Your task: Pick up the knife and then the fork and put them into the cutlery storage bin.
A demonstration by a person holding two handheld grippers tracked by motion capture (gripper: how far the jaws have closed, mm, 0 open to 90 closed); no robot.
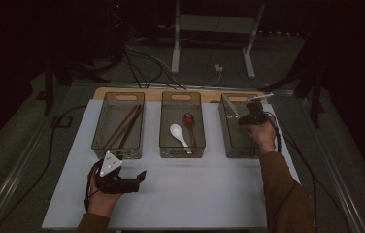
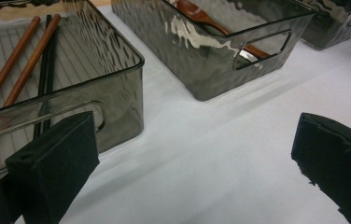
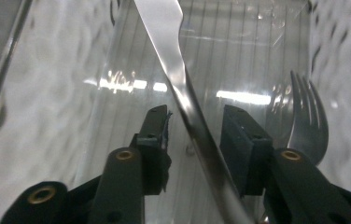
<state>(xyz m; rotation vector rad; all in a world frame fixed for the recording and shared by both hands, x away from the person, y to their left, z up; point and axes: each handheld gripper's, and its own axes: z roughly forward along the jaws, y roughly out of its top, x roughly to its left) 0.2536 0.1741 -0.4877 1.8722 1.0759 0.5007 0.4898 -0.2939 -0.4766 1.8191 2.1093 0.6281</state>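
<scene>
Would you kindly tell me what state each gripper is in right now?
Left gripper: open, holding nothing, low over the white table.
Right gripper: fingers either side of a knife inside the right bin; grip cannot be told.

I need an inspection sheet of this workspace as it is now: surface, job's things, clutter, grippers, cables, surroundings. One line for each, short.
Surface: white tabletop, a wooden board under its far edge.
Job's things: three smoky clear bins in a row. Left bin holds chopsticks, brown and black. Middle bin holds a white spoon and a brown spoon. Right bin holds a fork.
Clutter: nothing seen.
Grippers: left gripper open, low over bare table before the left bin. Right gripper inside the right bin, jaws on either side of a metal knife; grip cannot be told.
Cables: one trails from each gripper; several lie on the floor beyond the table.
Surroundings: dark room, white stand behind.
</scene>
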